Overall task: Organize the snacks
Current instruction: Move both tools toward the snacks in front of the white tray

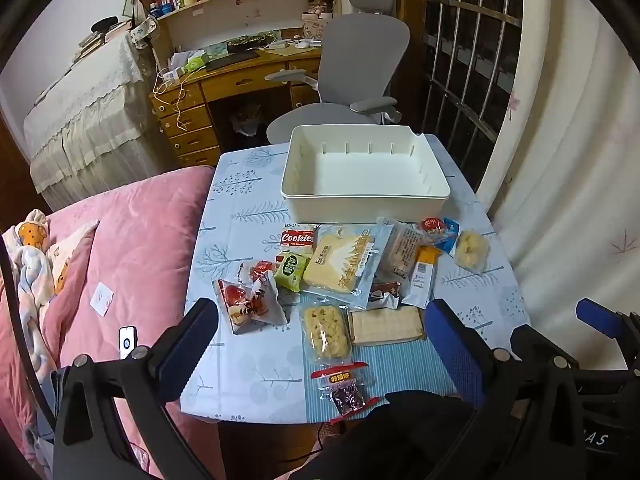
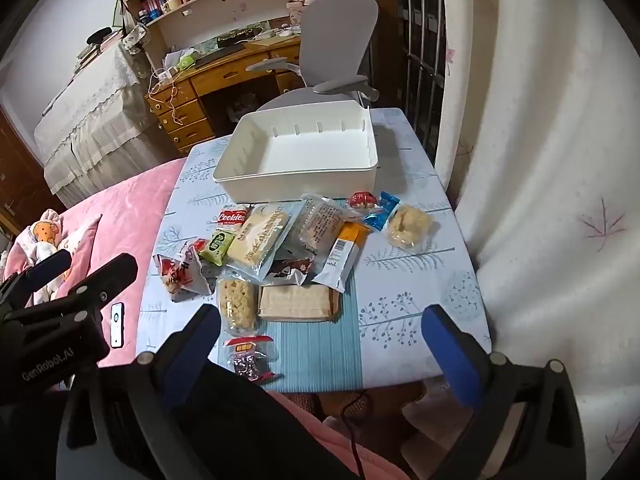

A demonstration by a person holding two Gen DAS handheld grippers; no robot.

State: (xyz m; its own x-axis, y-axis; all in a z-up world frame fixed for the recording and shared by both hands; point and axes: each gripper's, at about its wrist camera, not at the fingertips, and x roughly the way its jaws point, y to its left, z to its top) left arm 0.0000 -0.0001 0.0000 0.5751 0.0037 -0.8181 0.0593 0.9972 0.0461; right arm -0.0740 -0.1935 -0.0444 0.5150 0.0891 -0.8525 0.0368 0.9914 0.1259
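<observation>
1 white bin (image 1: pixel 366 196), 13 snack packets (image 1: pixel 340 264), 1 table (image 1: pixel 240 360).

Both cameras sit above the near edge of the bench (image 1: pixel 248 216), tilted down and facing the far desk and chair. The left view looks from the bed side, the right from nearer the curtain. Both share the white bin (image 1: pixel 366 196) and the snack pile (image 2: pixel 280 248). The right seems slightly closer, though the fisheye distortion blurs that.
</observation>
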